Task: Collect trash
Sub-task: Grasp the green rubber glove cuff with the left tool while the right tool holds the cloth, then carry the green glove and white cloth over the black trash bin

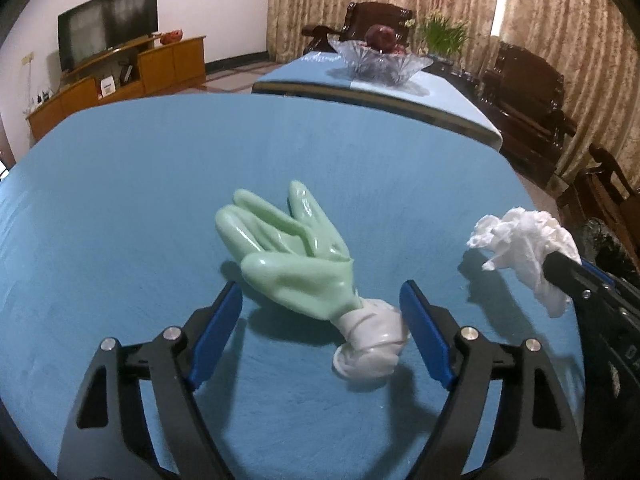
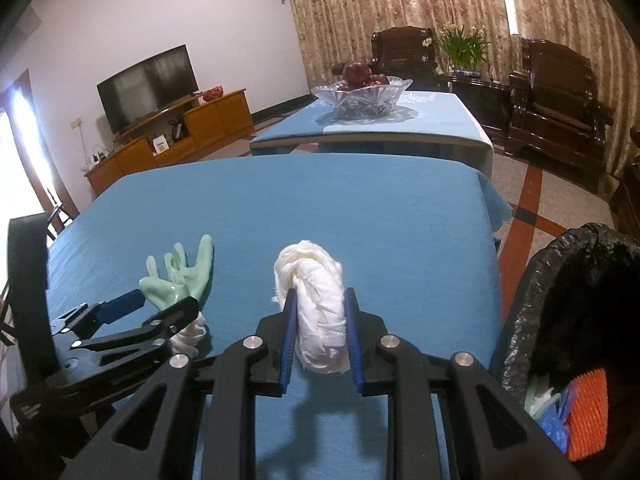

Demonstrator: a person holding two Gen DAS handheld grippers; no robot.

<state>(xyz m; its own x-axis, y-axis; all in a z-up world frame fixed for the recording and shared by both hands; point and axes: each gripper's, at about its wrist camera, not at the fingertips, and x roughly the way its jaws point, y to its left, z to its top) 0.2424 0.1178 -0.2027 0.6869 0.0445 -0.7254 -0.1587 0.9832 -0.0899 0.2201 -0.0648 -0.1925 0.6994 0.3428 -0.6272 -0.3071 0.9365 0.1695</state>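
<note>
Glossy mint rubber glove (image 1: 288, 248) between spread left tool (image 1: 320, 324); right tool (image 2: 320, 320) clamps crumpled white tissue (image 2: 316, 300).

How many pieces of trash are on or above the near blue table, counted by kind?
Pale green rubber glove with white cuff: 1, lying between the open left gripper fingers
Crumpled white paper tissue: 1, clamped in the right gripper
Total: 2

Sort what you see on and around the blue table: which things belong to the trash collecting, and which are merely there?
Job: green rubber glove; crumpled white tissue; black-lined trash bin.

Merely there: glass fruit bowl; television; potted plant; wooden armchairs.
</note>
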